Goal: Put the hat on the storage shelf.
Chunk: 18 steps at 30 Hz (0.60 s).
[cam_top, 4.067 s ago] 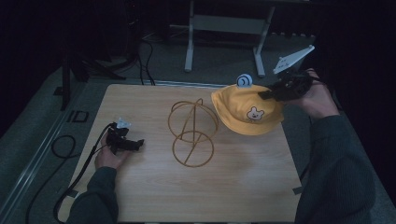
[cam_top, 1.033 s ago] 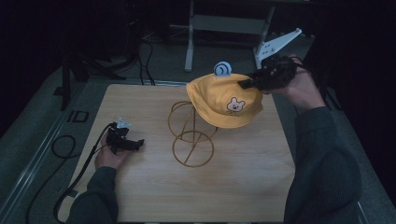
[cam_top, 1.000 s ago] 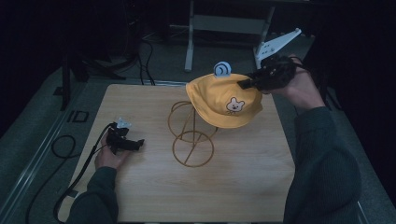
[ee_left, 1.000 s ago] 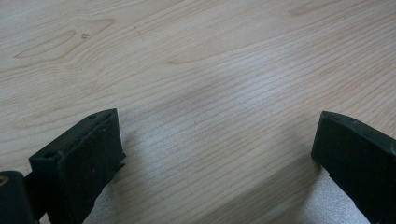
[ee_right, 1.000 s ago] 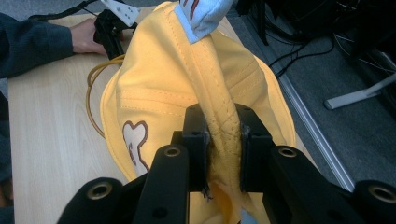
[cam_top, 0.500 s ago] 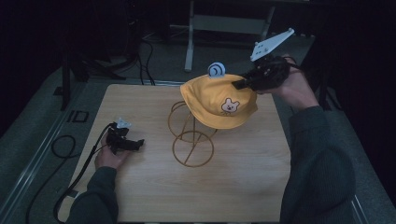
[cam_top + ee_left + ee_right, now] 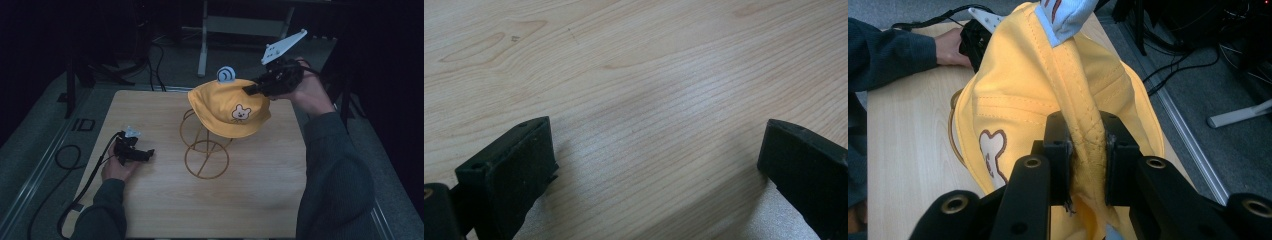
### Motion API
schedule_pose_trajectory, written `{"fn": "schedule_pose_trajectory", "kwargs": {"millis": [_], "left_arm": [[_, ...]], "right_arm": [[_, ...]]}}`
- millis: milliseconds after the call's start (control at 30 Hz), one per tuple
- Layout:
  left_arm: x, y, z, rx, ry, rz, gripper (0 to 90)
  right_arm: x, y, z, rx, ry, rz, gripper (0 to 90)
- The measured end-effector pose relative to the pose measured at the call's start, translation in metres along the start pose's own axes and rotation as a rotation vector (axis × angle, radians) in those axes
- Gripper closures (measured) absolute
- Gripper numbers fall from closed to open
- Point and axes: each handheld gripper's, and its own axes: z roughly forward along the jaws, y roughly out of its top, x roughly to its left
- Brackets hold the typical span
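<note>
A yellow cap (image 7: 227, 107) with a bear face and a blue snail ornament (image 7: 225, 74) hangs over the top of a gold wire stand (image 7: 205, 150) in the middle of the wooden table (image 7: 150, 210). My right gripper (image 7: 250, 89) is shut on a pinched fold of the cap's far right side. In the right gripper view the pads squeeze the cap (image 7: 1048, 85) fabric, right gripper (image 7: 1087, 135). At the table's left, my left gripper (image 7: 147, 154) rests on the wood. Its jaws stand wide apart over bare wood in the left gripper view, left gripper (image 7: 656, 150).
A cable (image 7: 65, 155) trails from the left gripper off the table's left edge onto the floor. A white desk frame (image 7: 202, 45) and more cables stand beyond the far edge. The other hand (image 7: 950, 47) shows in the right gripper view.
The right gripper has carried the cap leftward from the stand's right side to above its top. The left hand and gripper have stayed put.
</note>
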Motion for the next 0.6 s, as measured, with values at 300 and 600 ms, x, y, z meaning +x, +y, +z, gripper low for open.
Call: {"fn": "schedule_pose_trajectory", "kwargs": {"millis": [300, 600], "left_arm": [[0.0, 0.0, 0.0, 0.0, 0.0, 0.0, 1.7], [0.0, 0.0, 0.0, 0.0, -0.001, 0.0, 1.7]], "right_arm": [[0.001, 0.003, 0.006, 0.007, 0.007, -0.006, 76.5], [0.002, 0.007, 0.014, 0.016, 0.015, -0.009, 76.3]]}}
